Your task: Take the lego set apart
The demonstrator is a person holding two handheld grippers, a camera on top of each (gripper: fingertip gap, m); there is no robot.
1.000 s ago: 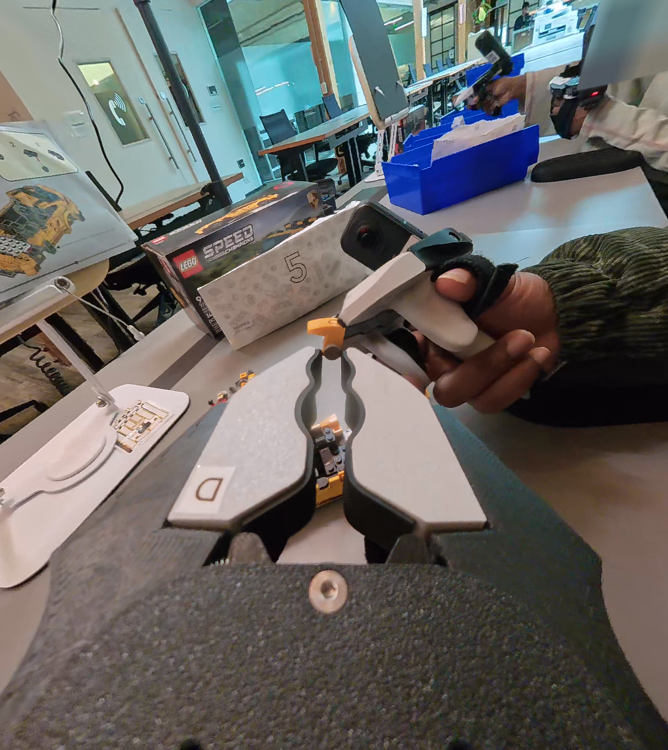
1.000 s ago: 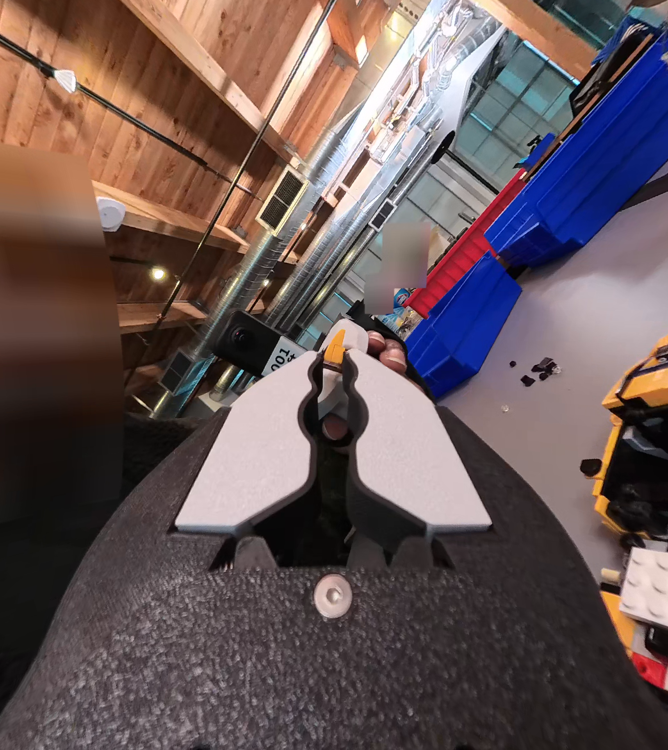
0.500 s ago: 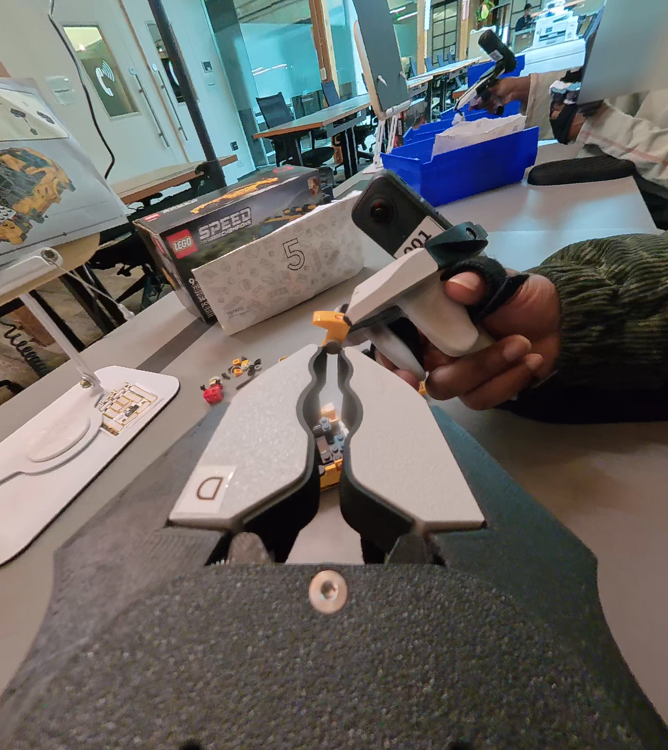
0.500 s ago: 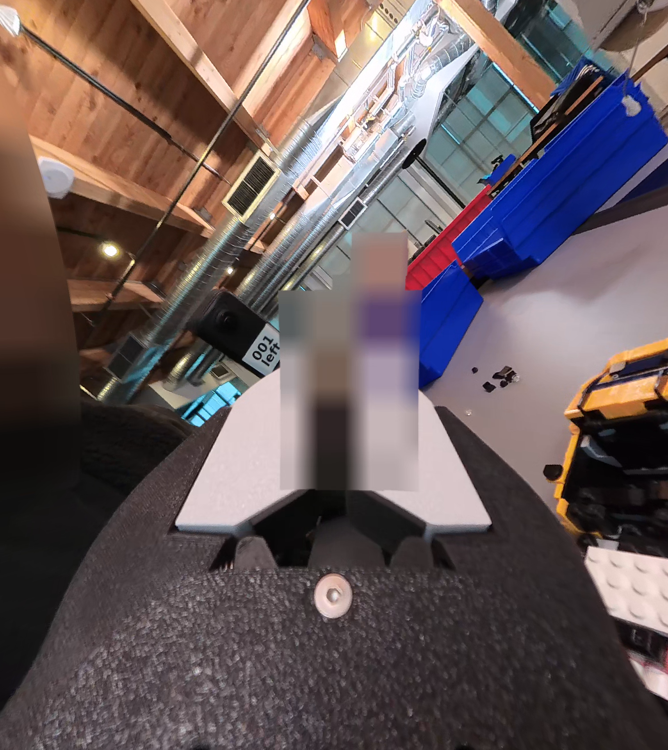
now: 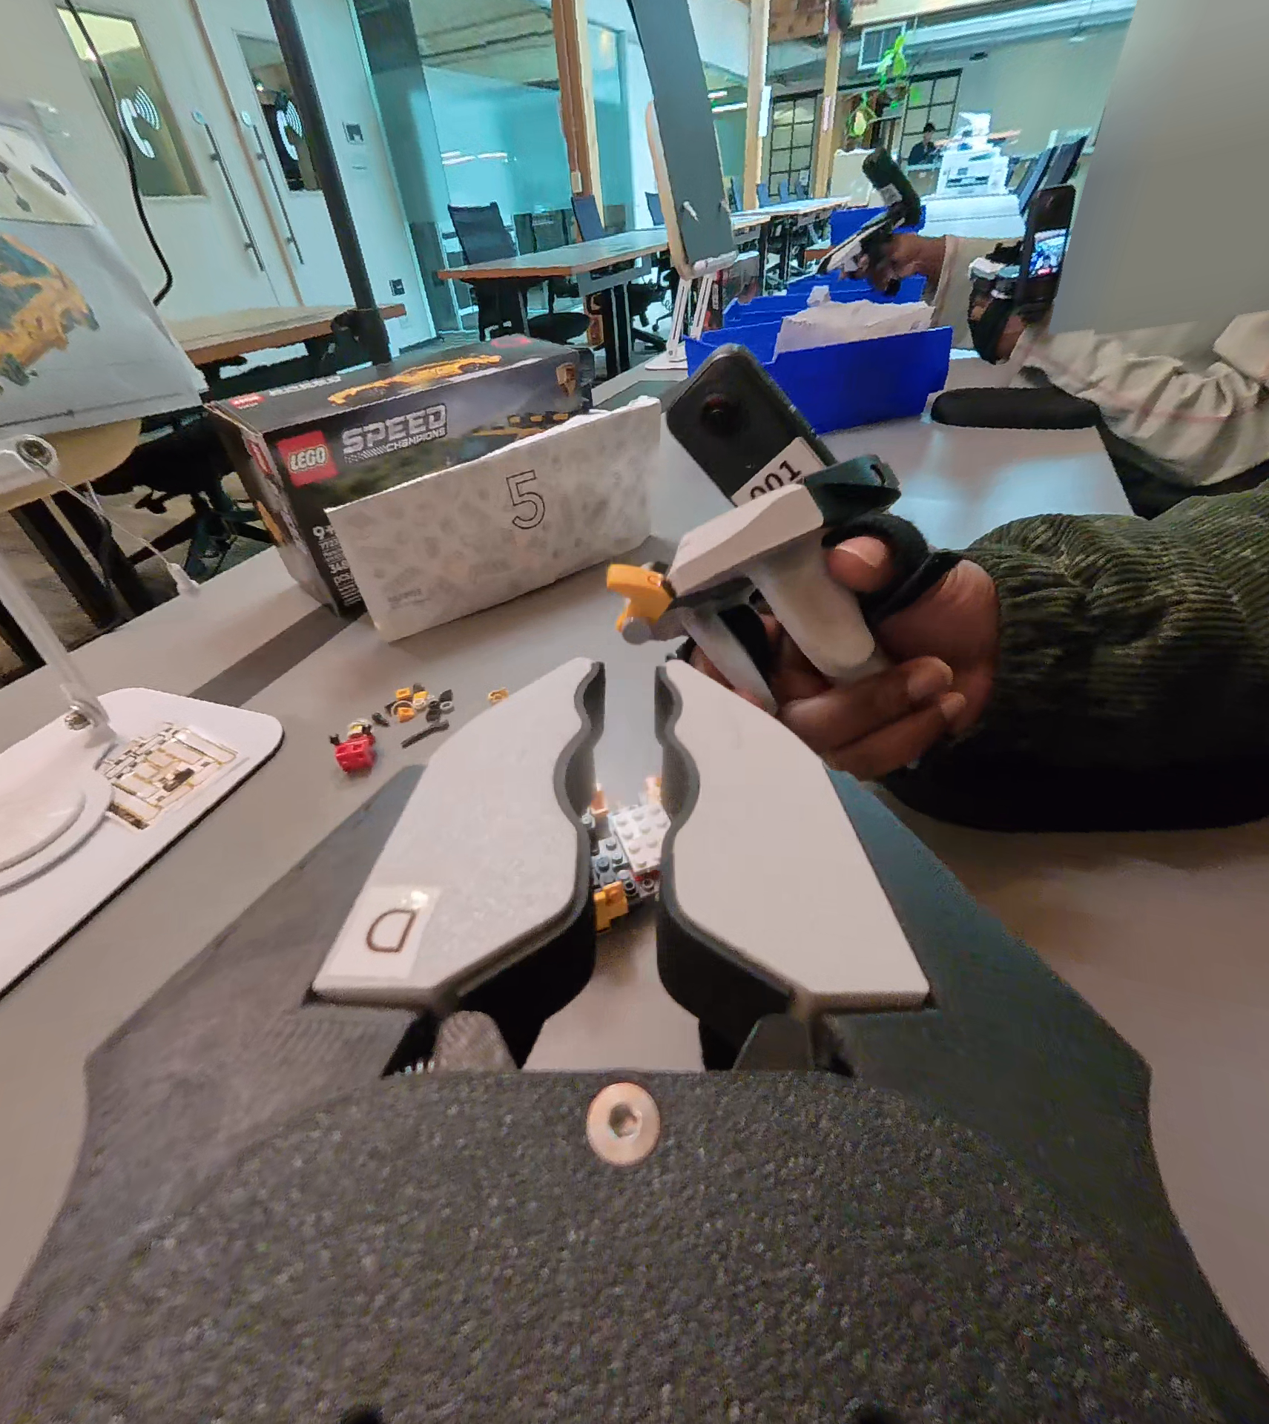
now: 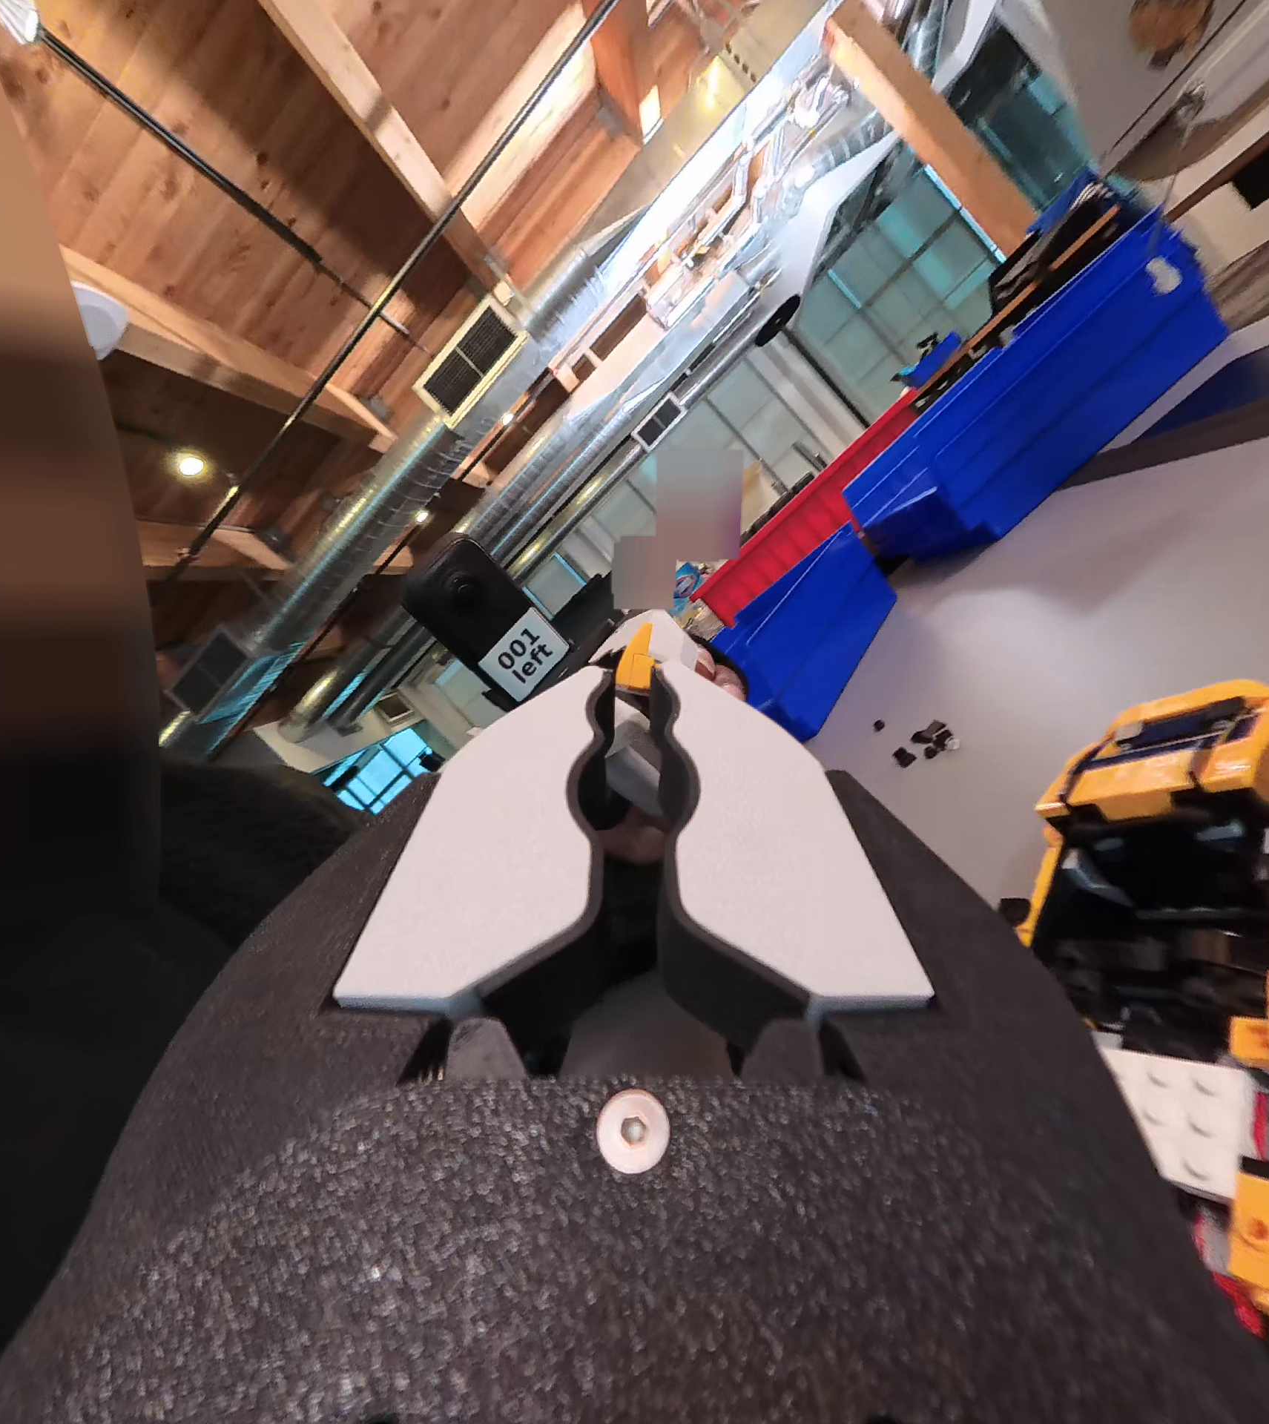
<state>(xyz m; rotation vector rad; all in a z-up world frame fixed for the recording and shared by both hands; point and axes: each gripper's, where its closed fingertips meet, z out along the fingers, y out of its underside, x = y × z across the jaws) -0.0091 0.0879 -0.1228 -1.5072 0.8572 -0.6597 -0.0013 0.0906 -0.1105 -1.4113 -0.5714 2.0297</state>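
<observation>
Right wrist view: half-dismantled yellow lego car (image 6: 1193, 886)

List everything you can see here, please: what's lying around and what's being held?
lego car: one, yellow and black, part-dismantled, on the grey table.
loose lego bits: a scatter, yellow, black, red, on the table.
set box: one, dark, behind a white bag.
instruction page: one, on a white stand.
bins: several blue, one red, table's far side.
another person's arm: one, pale sleeve, background.
right hand-held gripper: one, grey, pinching a yellow piece.
left hand-held gripper: one, grey, lego chunk showing between its fingers; grip unclear.
</observation>
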